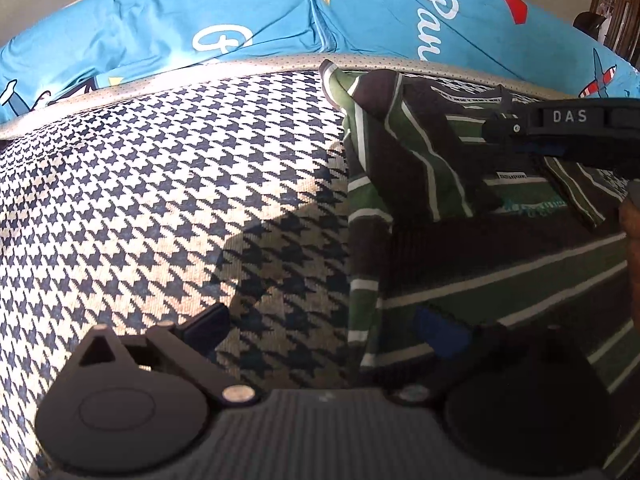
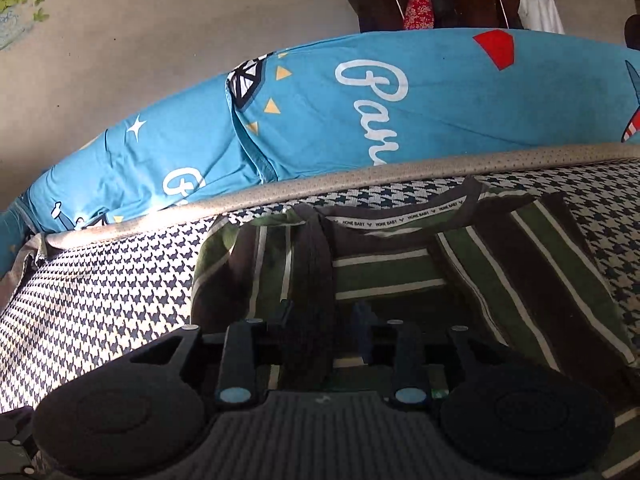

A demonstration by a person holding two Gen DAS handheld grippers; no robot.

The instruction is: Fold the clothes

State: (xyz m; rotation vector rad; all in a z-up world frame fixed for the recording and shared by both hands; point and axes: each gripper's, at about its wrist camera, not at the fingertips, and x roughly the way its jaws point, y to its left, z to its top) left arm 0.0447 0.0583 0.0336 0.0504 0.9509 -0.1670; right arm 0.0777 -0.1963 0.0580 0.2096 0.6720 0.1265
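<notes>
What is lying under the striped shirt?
Under the striped shirt lies the checked cover, visible around its edges. The part directly beneath the shirt is hidden, so anything else there cannot be seen.

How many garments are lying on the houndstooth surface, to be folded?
1. A green and brown striped shirt lies on the houndstooth surface, near its far edge. The right claw is shut on a fold of it. Others may lie outside the views.

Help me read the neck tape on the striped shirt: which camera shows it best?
The right wrist view: the neck tape runs across the striped shirt collar, lettering legible. The left wrist view shows it small, at an angle, unreadable, partly behind the right gripper.
</notes>
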